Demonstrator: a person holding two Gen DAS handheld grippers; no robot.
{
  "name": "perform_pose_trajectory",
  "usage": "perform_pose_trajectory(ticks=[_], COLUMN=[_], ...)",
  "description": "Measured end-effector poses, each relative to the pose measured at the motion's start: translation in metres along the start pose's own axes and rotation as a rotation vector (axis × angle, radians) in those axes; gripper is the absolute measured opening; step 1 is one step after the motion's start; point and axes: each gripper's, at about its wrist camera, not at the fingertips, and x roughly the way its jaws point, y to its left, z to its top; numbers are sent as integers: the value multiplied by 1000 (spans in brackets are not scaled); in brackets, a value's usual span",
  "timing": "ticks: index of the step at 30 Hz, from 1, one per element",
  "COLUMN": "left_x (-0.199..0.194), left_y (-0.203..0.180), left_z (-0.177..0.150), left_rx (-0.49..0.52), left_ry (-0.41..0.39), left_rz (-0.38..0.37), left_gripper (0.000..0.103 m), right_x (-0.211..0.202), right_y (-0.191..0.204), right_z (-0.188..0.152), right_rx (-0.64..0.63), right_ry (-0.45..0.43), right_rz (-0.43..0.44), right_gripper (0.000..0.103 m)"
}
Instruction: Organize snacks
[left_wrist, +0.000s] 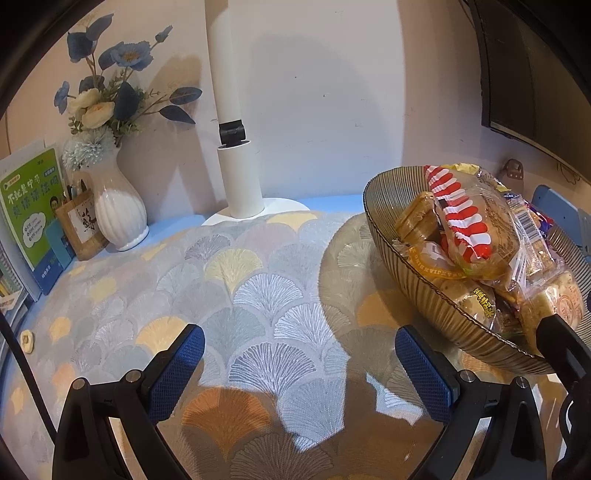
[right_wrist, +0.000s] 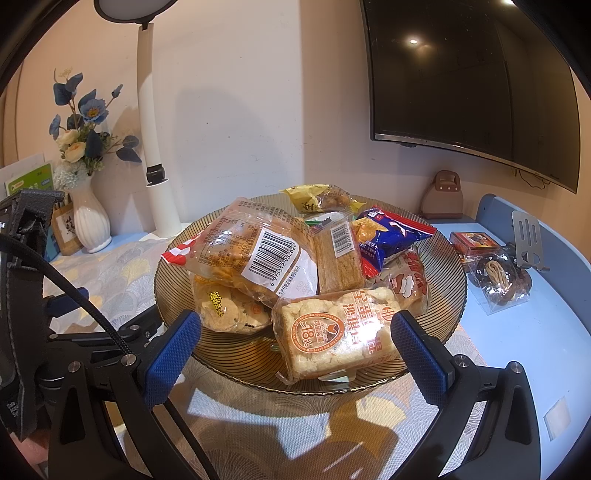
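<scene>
The right claw (right_wrist: 295, 354) gapes wide, holding nothing; between its tips lies one puffed egg cake (right_wrist: 334, 334), long axis crosswise, in the single ribbed bowl (right_wrist: 448, 273) ahead. The left claw (left_wrist: 299, 369) is wide open, empty; bowl to its right.

Wrapped snacks (right_wrist: 295, 266) heaped in ribbed amber bowl (right_wrist: 448, 280)

Home desk corner, flower vase (left_wrist: 118, 206), books (left_wrist: 31, 214), wall-mounted screen (right_wrist: 472, 81), patterned tablecloth (left_wrist: 240, 277)
</scene>
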Motion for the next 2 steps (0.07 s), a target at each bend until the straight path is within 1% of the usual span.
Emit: perform_pose_trajectory(ticks=[2], left_x=[1], left_y=[0], left_z=[1], left_rx=[-2], left_ry=[3], left_rz=[1], left_gripper=[102], right_x=[0], right_y=[0], right_z=[0], right_rx=[-1], right_ry=[0], right_rz=[0], right_gripper=[103])
